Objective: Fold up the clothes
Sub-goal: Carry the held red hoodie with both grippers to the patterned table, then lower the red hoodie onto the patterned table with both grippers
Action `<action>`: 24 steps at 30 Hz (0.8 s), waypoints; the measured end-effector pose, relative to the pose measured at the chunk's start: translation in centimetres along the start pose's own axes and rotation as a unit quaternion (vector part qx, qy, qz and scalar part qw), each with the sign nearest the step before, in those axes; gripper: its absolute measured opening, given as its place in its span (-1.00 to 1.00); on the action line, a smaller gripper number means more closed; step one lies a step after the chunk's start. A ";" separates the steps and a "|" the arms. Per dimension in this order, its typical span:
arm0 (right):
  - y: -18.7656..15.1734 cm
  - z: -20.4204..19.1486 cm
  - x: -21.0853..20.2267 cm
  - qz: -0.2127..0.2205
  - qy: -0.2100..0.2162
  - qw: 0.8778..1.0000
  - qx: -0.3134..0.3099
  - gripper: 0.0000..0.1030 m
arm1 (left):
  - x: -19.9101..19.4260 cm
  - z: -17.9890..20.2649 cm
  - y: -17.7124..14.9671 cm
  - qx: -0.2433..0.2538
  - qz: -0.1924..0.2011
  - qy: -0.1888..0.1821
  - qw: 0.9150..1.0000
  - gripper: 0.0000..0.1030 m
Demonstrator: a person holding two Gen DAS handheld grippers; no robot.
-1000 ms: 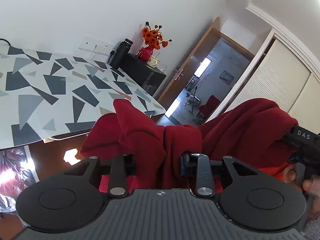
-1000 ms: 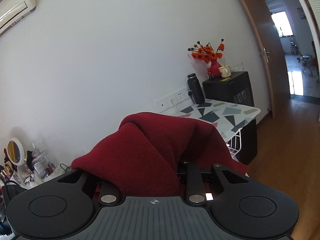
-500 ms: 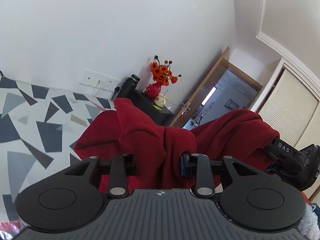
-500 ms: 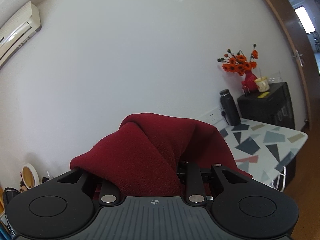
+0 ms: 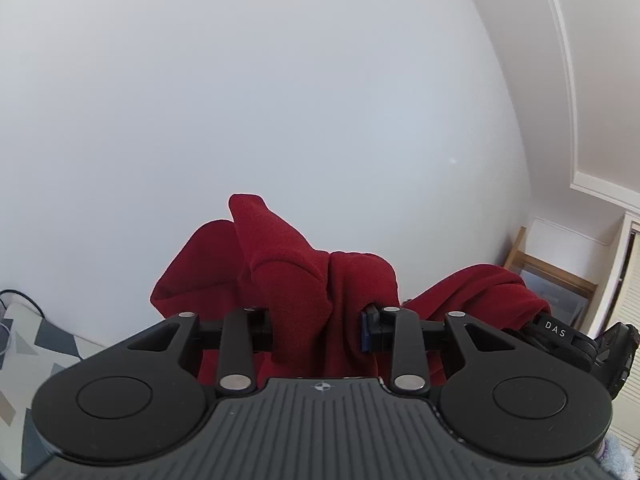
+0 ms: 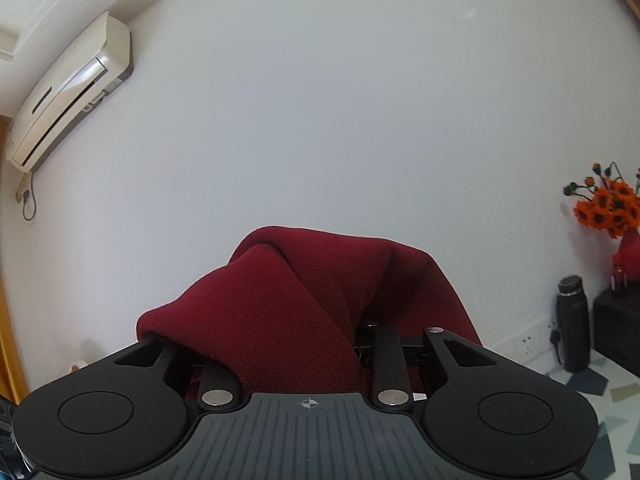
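Observation:
A dark red knit garment is bunched between the fingers of my left gripper, which is shut on it and tilted up toward the wall. The cloth stretches right to my right gripper, seen at the right edge of the left wrist view. In the right wrist view the same red garment drapes over my right gripper, which is shut on it; the fingertips are hidden by the cloth.
A table with a grey geometric pattern shows at lower left and lower right. A black bottle, a black cabinet, orange flowers in a red vase and an air conditioner line the white wall.
Both grippers have lifted and tilted upward with the red garment; the table, door and cabinet have dropped out of the left view, and the wall now fills both views.

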State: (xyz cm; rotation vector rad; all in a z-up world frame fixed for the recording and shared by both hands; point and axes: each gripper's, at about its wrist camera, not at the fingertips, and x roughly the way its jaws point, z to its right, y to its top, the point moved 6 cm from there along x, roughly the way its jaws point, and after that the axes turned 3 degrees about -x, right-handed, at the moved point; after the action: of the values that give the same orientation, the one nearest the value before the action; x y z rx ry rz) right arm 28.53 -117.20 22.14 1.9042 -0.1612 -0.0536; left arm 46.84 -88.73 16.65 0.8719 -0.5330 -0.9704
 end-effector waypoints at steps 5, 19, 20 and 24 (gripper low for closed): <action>-4.3 2.3 7.2 -0.053 -0.015 0.998 -0.002 -0.50 | 3.5 -6.8 -3.8 -0.008 -0.055 0.059 0.997 -0.34; -31.9 10.9 17.3 -0.340 -0.242 0.907 0.054 -0.50 | 8.3 -28.1 -20.4 -0.104 -0.271 0.166 0.943 -0.33; -33.2 10.7 16.9 -0.347 -0.250 0.902 0.053 -0.50 | 8.2 -28.7 -21.1 -0.105 -0.278 0.166 0.940 -0.33; -36.8 10.9 16.4 -0.374 -0.284 0.881 0.054 -0.48 | 8.7 -30.1 -22.5 -0.110 -0.305 0.163 0.932 -0.29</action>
State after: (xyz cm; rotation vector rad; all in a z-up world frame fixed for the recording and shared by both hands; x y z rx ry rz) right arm 46.62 -117.65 -15.49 1.9098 0.1964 -1.1526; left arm 62.20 -90.84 -18.68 0.9904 0.1526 -1.3811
